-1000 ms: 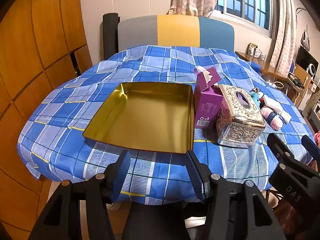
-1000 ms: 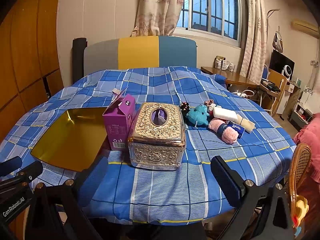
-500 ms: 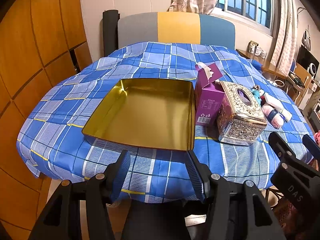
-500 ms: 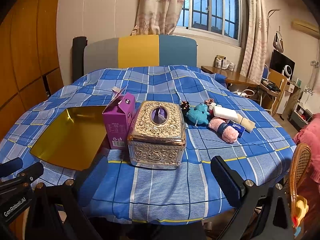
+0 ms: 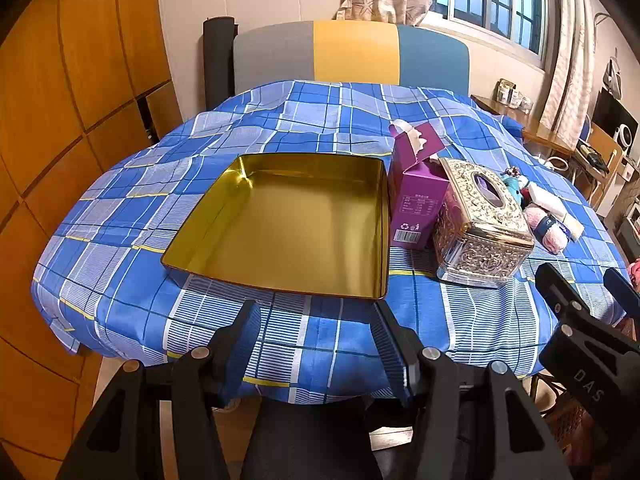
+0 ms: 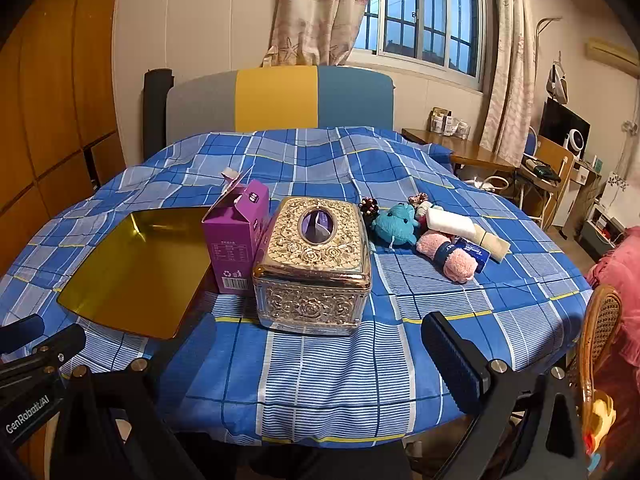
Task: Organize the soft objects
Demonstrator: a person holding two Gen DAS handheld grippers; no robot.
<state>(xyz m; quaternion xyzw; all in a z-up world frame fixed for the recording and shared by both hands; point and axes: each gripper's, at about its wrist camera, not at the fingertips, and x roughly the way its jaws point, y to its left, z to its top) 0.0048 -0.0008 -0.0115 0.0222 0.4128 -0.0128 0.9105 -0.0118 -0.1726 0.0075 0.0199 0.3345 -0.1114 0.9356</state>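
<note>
Nothing is in hand yet: the left gripper (image 5: 316,340) hangs off the near edge of the tabletop (image 5: 120,216) with its fingers parted and empty, and the right gripper (image 6: 320,356) waits off the same edge, fingers spread wider, also empty. The soft things lie bunched toward the right edge: a teal plush toy (image 6: 394,225), a rolled pink towel (image 6: 448,254) with a dark band, and a white folded cloth (image 6: 450,222); small tangled bits behind them are too blurred to name. The likely home is the shallow gold tin tray (image 5: 288,220) toward the left, hard and glossy with low upright walls. Between tray and pile stand a purple carton (image 6: 236,240) and an embossed metallic tissue box (image 6: 316,264), so the right hand should probably approach around the box's right side, pinch each piece at its bulkiest fold, and lift clear of the carton before crossing. The plaid cloth is loose and wrinkled, so fingers should close above it.
</note>
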